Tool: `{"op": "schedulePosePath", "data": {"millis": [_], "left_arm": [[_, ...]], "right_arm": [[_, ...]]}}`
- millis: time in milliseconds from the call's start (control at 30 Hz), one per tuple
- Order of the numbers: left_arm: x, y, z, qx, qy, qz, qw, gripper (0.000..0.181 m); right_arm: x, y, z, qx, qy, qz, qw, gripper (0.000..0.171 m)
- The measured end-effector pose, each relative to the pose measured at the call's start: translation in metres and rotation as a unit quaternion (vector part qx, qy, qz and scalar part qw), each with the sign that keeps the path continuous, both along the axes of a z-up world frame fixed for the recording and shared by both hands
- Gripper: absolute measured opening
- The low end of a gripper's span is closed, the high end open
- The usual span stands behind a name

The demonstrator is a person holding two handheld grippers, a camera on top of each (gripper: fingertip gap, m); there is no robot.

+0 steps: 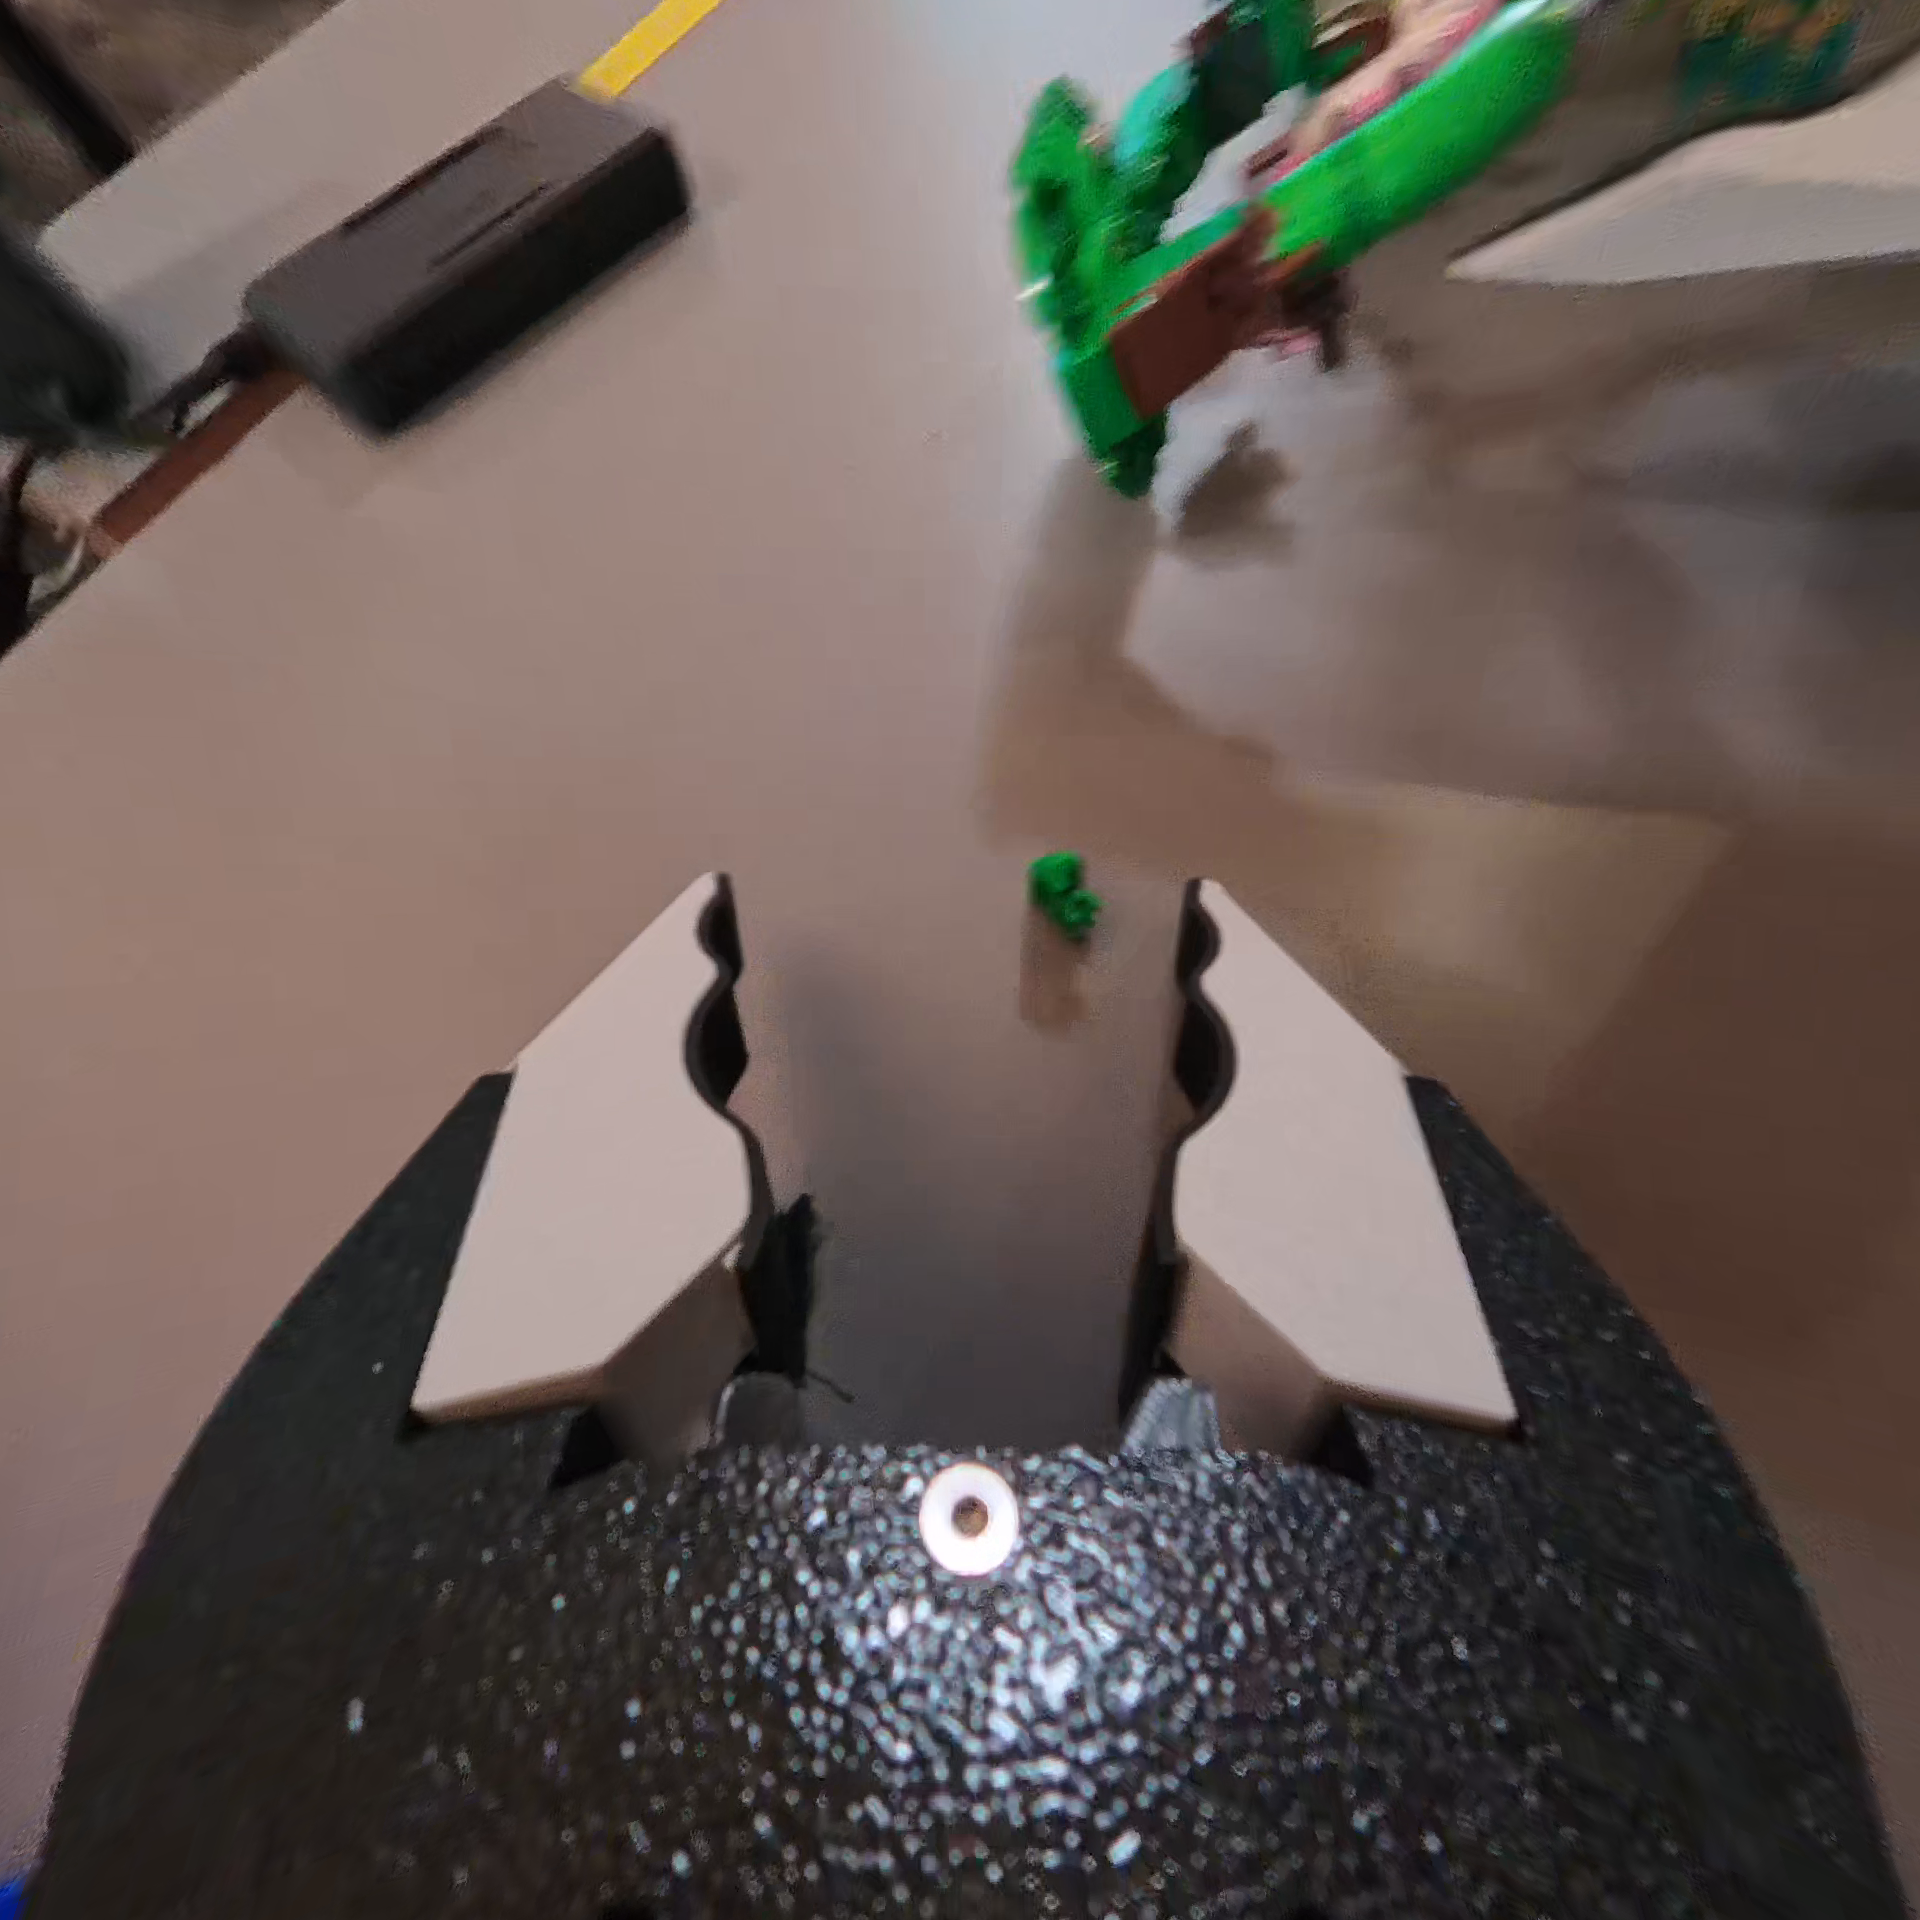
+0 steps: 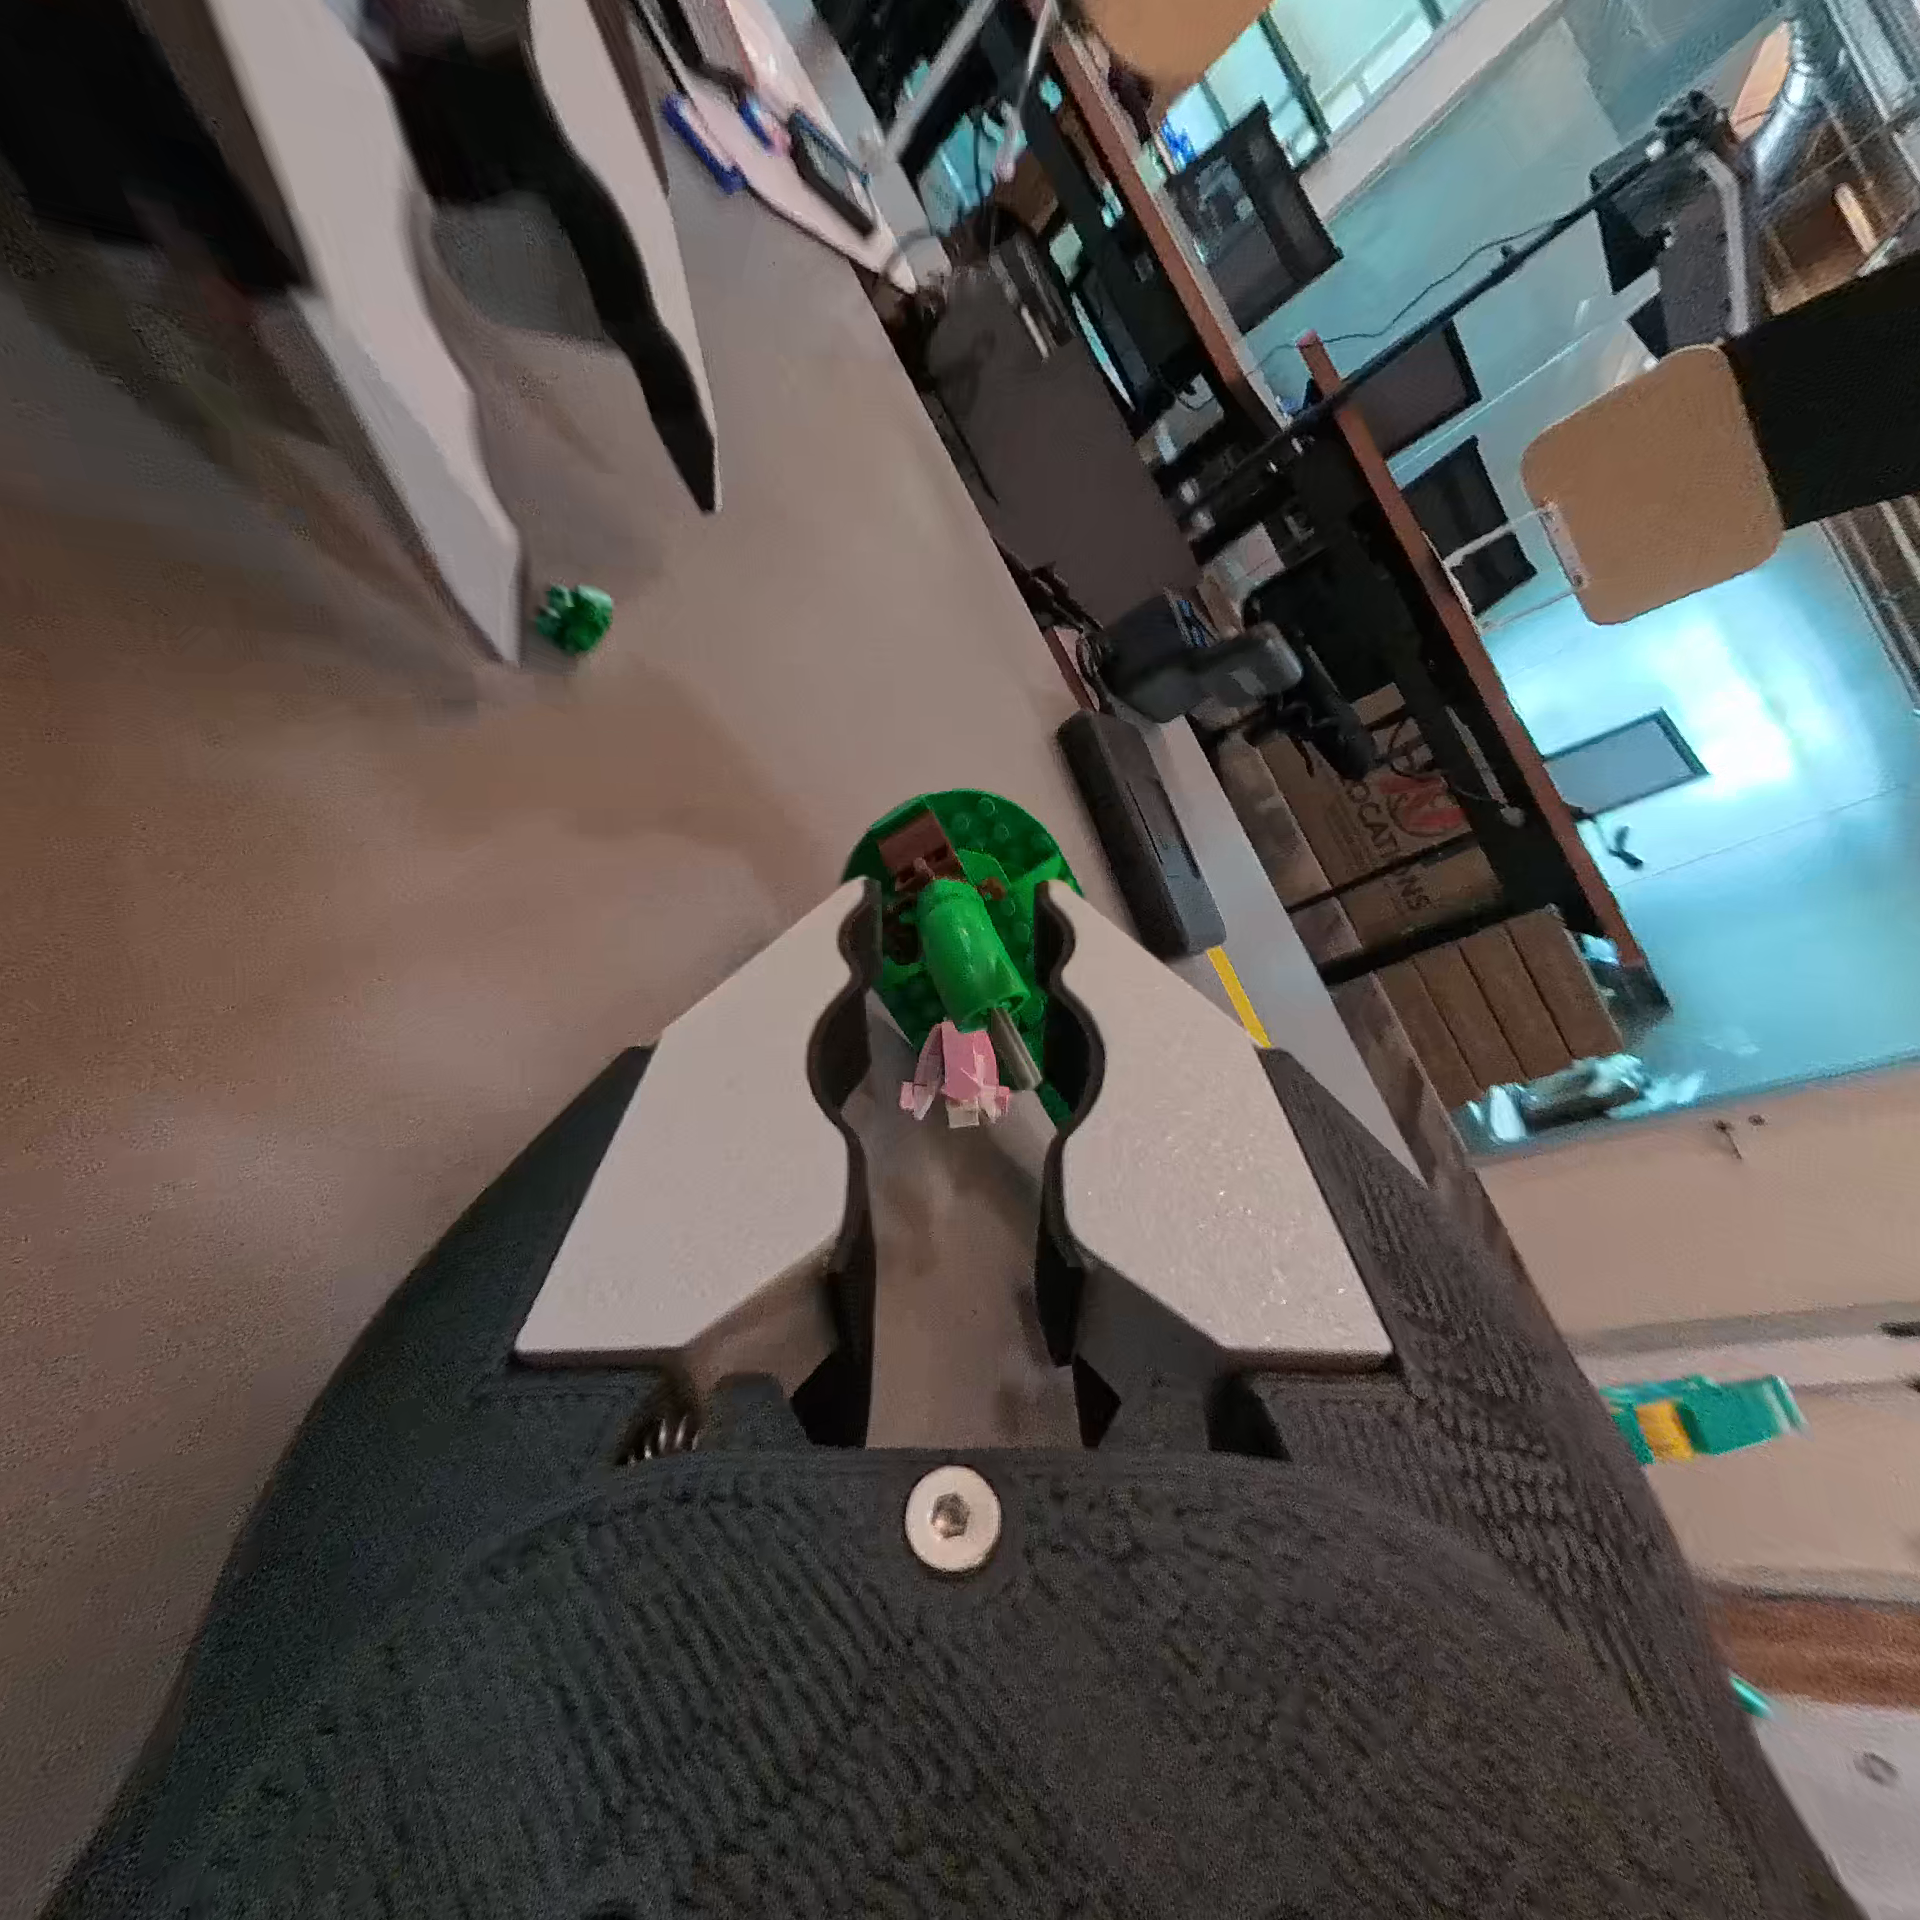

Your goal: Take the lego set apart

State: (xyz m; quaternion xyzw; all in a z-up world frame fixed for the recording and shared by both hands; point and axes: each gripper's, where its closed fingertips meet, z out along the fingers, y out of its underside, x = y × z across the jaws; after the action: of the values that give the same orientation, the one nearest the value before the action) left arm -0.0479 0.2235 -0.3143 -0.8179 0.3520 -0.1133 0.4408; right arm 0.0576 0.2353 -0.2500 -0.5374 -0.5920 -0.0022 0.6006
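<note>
The lego set (image 2: pixel 961 940) is a green round plate with brown bricks, a green cylinder and pink bits. My right gripper (image 2: pixel 964 904) is shut on the plate's edge and holds it tilted above the table. In the left wrist view the set (image 1: pixel 1226 249) is blurred at the upper right. A small loose green piece (image 1: pixel 1062 894) lies on the table just past my left gripper's tips. My left gripper (image 1: pixel 958 894) is open and empty, low over the table. Its pale fingers (image 2: pixel 416 364) show in the right wrist view beside the same green piece (image 2: pixel 574 618).
A black box (image 1: pixel 468 260) lies at the table's far edge and also shows in the right wrist view (image 2: pixel 1143 842). A white box (image 1: pixel 1714 208) stands at the right. Yellow tape (image 1: pixel 649 47) marks the floor. Desks and monitors (image 2: pixel 1247 218) lie beyond the table.
</note>
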Motion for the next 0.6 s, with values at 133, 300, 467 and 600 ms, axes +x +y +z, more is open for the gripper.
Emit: {"op": "schedulePosePath", "data": {"millis": [133, 300, 467, 600], "left_arm": [[0.042, -0.002, 0.038, 0.117, -0.012, -0.097, 0.988, 0.081], [0.093, 0.013, 0.056, 0.284, 0.082, -0.195, 0.935, 0.065], [0.113, 0.021, 0.04, 0.374, 0.186, -0.268, 0.868, 0.043], [0.115, 0.014, 0.037, 0.409, 0.219, -0.295, 0.835, 0.034]], "right_arm": [[0.006, 0.015, -0.012, 0.021, -0.044, -0.032, 0.998, 0.021], [0.006, 0.013, -0.014, 0.02, -0.053, -0.016, 0.998, 0.018], [0.004, 0.001, -0.016, 0.008, -0.062, 0.024, 0.998, 0.014], [0.0, -0.009, -0.016, 0.015, -0.069, 0.049, 0.996, 0.013]]}}
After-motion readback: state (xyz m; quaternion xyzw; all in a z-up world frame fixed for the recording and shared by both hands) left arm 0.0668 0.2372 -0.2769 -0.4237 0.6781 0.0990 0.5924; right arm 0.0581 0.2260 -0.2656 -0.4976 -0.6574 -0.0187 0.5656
